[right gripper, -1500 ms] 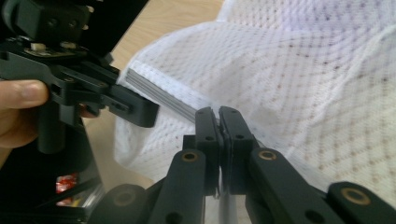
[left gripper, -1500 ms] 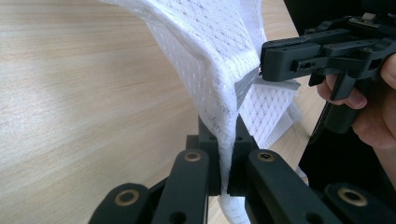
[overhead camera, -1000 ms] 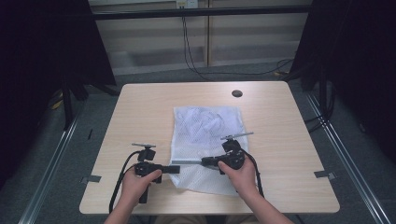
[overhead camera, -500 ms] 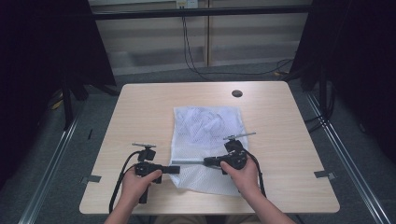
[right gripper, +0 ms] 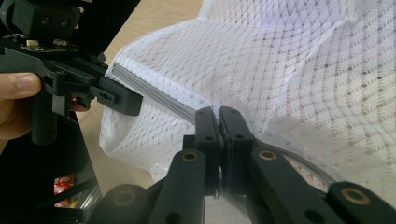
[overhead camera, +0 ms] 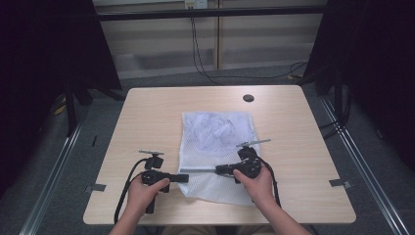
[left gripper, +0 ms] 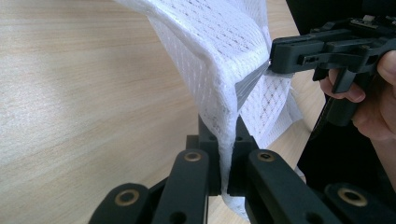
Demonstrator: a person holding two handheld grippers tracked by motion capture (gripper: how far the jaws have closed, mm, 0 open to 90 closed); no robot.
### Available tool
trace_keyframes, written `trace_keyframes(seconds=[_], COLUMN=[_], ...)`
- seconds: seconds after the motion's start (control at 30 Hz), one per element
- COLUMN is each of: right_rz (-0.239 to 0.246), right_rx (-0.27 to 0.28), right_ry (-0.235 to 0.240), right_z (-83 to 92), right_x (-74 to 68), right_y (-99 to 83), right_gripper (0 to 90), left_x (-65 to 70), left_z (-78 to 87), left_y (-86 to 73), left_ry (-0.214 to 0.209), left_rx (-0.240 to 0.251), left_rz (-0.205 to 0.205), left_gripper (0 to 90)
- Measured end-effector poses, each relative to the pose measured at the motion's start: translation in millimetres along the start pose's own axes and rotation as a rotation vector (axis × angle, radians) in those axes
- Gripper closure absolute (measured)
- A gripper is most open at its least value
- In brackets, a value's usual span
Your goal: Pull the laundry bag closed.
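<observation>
A white mesh bag [overhead camera: 218,147] lies flat in the middle of the wooden table [overhead camera: 147,122], with crumpled pale cloth [overhead camera: 215,128] inside its far half. A grey zipper strip [overhead camera: 198,171] runs across its near part. My left gripper [overhead camera: 183,177] is at the bag's left edge, shut on the mesh [left gripper: 227,154] at the zipper's end. My right gripper [overhead camera: 219,171] faces it from the right, shut on the zipper strip [right gripper: 218,126]. The strip [right gripper: 154,95] stretches taut between the two grippers, and the mesh lifts around it.
A dark round grommet [overhead camera: 248,98] sits near the table's far edge. Cables trail from both grippers toward the near edge. Black curtains hang left and right of the table, and wires run across the floor behind it.
My right gripper has shifted slightly to the right along the zipper line. The left gripper holds its place.
</observation>
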State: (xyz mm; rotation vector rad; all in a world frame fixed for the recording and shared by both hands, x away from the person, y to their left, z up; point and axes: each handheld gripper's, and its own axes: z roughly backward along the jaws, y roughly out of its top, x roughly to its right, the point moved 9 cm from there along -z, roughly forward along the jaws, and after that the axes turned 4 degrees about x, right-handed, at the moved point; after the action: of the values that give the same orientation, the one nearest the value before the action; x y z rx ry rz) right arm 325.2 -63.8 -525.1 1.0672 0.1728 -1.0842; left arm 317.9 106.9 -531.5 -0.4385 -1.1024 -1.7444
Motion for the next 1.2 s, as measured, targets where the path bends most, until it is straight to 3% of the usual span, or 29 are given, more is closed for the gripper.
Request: trace_keyframes(seconds=[0.2,0.27,0.63,0.67,0.73,1.2], right_rz=[0.0,-0.001,0.001,-0.001,-0.001,-0.005], right_rx=[-0.001,-0.002,0.0,0.0,0.0,0.005], right_ry=[0.001,0.001,-0.009,-0.008,-0.014,-0.01], right_z=[-0.4,-0.3,3.9,4.2,5.2,9.0], right_x=[0.3,0.2,3.2,3.5,5.1,7.5], right_y=[0.0,-0.1,0.0,0.0,-0.2,-0.9], right_gripper=[86.8,86.8,86.8,86.8,86.8,86.8], left_x=[-0.2,-2.2,-3.3,-1.5,-3.6,-3.1], left_z=[0.1,1.2,2.4,2.2,2.8,3.1], left_y=[0.0,-0.5,0.4,0.2,0.6,-0.3], left_ry=[0.001,0.008,0.007,0.0,0.014,0.004], left_rx=[-0.001,-0.011,-0.004,-0.001,0.005,-0.006], left_rz=[0.0,-0.018,-0.011,0.013,0.013,-0.005], left_gripper=[88.6,88.6,88.6,88.6,88.6,88.6])
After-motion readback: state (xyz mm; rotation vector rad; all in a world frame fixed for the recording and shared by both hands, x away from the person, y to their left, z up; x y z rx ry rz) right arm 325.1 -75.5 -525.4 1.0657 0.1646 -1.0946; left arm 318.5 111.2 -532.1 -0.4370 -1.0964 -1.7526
